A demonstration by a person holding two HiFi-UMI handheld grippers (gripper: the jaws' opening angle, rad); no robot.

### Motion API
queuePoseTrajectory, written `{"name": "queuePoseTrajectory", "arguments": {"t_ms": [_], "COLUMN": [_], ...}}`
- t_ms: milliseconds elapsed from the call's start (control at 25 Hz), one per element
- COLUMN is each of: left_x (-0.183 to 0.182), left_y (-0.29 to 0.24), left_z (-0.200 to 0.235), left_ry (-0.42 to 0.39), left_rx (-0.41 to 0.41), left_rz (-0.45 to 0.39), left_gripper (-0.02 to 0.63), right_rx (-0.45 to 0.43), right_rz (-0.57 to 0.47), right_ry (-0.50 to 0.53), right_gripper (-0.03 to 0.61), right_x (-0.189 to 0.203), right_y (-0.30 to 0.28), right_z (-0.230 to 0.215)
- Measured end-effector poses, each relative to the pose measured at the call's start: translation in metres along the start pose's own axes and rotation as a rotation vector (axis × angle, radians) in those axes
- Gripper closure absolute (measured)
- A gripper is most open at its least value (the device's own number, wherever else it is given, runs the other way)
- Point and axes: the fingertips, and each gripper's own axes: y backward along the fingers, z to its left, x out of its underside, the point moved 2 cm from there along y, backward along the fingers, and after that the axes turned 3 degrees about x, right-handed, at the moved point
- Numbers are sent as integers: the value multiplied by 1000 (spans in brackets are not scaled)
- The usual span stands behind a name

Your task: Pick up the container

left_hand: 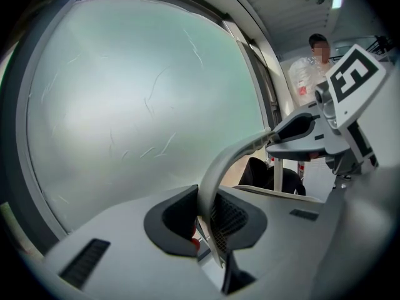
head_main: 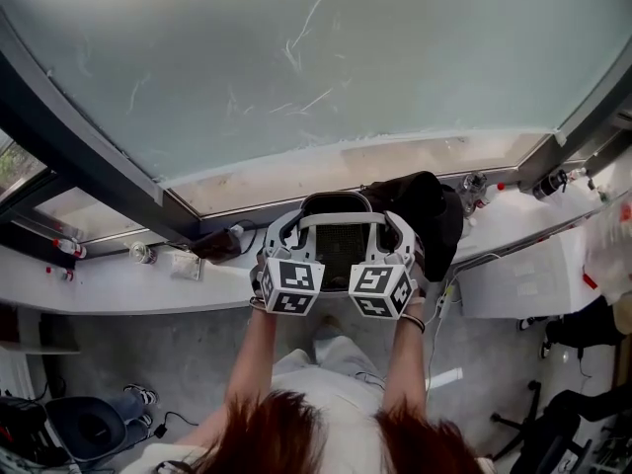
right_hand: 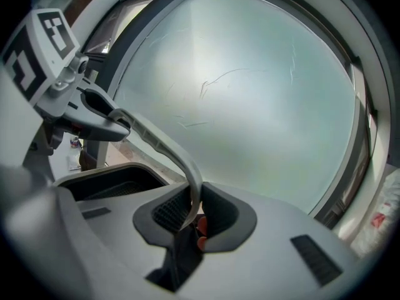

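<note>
Container [head_main: 341, 245], a dark mesh basket, is held up by the counter [head_main: 118, 286] under a frosted window [head_main: 296, 57]. The left hand-held gripper [head_main: 283, 237] and the right hand-held gripper [head_main: 398, 235] each take one end of its grey handle [head_main: 341, 219]. Left gripper view: the jaws are clamped on the curved handle. Right gripper view: the jaws pinch the handle's other end, with the basket at lower left.

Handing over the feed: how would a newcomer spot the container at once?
Find the big frosted window; just below its sill, in front of the person, is the container, gripped by the left tool and right tool. It is a dark basket with mesh inside and a pale grey arched handle, unlike the soft black bundle beside it.
</note>
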Motion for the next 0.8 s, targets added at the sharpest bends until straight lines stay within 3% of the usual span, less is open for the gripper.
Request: {"name": "queuePoseTrajectory", "arguments": {"t_ms": [800], "left_x": [-37], "left_y": [76], "left_z": [2], "left_ry": [-63], "left_rx": [27], "left_rz": [-71], "left_gripper": [561], "right_rx": [70], "right_rz": [-61], "right_ry": [1], "right_gripper": [511], "right_x": [-41], "right_y": [82], "right_z": [-3]}}
